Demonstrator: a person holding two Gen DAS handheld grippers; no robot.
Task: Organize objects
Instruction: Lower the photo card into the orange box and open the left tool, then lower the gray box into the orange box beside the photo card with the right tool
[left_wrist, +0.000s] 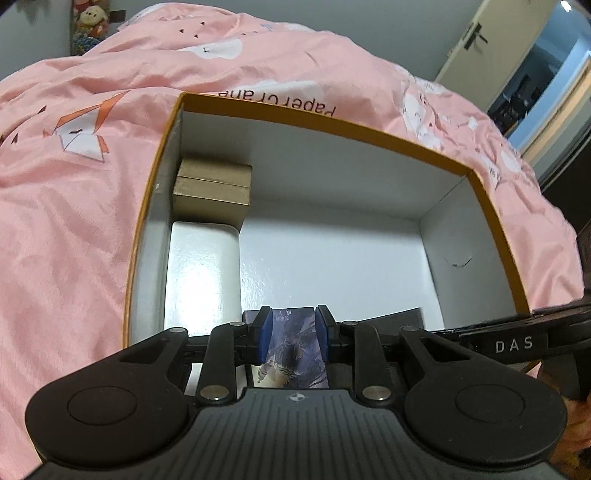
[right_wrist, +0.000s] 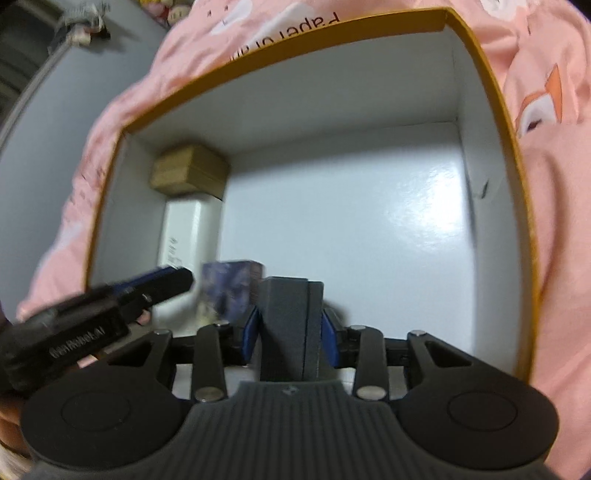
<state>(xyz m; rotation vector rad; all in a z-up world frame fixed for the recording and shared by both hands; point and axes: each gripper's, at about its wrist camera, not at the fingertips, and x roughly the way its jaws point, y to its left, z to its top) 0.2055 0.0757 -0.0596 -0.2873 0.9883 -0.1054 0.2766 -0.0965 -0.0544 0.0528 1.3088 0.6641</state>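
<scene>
Orange-rimmed box (left_wrist: 424, 151) on the pink quilt (left_wrist: 74, 221) | left gripper (left_wrist: 294, 332) clamps purple pack (left_wrist: 291, 354), right gripper (right_wrist: 289, 328) brackets grey case (right_wrist: 291, 325), both near wall | packing | next: release, seat beside white carton (left_wrist: 201, 273).

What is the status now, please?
Left gripper shut on picture box. Right gripper around grey box, grip unclear. Both over orange carton. Nothing blocking.
</scene>
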